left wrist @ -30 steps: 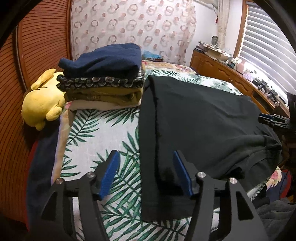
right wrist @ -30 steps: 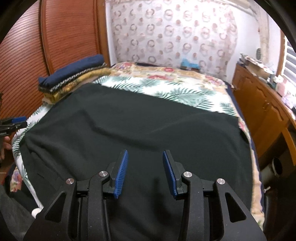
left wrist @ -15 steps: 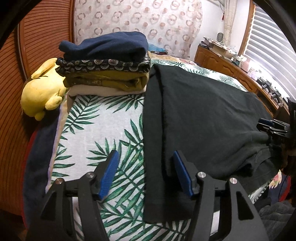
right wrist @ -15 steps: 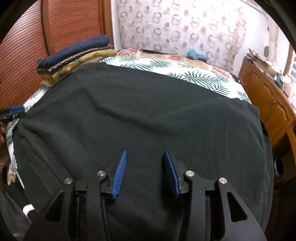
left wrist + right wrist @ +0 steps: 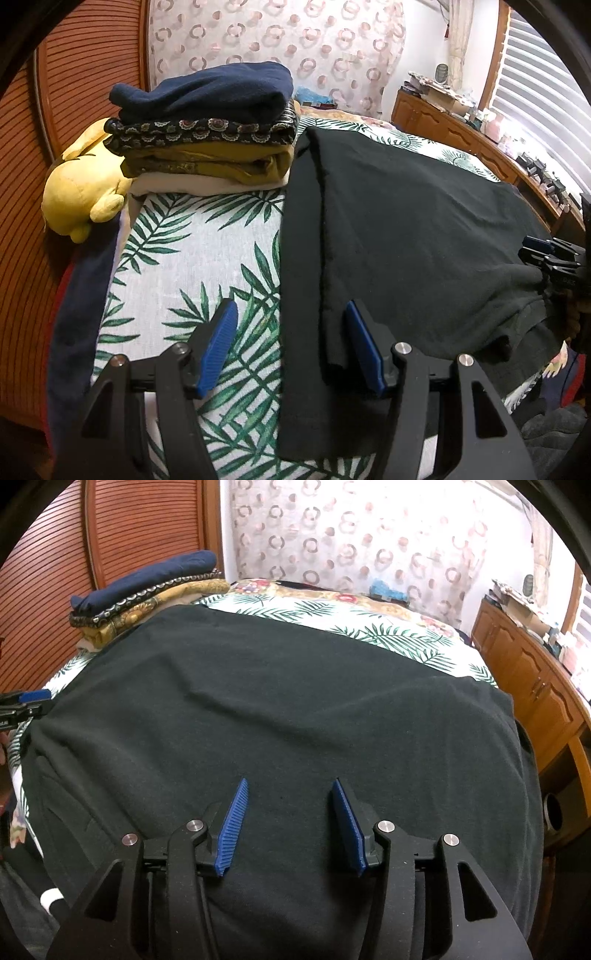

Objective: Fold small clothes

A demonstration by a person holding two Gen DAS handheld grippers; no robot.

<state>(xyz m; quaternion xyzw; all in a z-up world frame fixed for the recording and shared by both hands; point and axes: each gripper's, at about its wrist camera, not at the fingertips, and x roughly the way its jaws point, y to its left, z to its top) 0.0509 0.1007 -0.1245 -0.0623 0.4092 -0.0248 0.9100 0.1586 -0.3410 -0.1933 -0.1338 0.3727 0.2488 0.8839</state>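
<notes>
A large black garment (image 5: 417,236) lies spread flat on the palm-leaf bedspread (image 5: 192,251); it fills the right wrist view (image 5: 277,709). My left gripper (image 5: 290,314) is open and empty, just above the garment's near left edge, which shows a folded strip. My right gripper (image 5: 288,790) is open and empty, low over the garment's near part. The right gripper's tips also show at the right edge of the left wrist view (image 5: 543,254), and the left gripper's tips show at the left edge of the right wrist view (image 5: 26,701).
A stack of folded clothes (image 5: 210,122) stands at the far left of the bed, seen also in the right wrist view (image 5: 147,590). A yellow plush toy (image 5: 81,188) lies beside it. A wooden dresser (image 5: 532,675) runs along the right. A wooden wardrobe (image 5: 110,542) is on the left.
Both grippers have come down closer to the bed and stayed open. The garment has not moved.
</notes>
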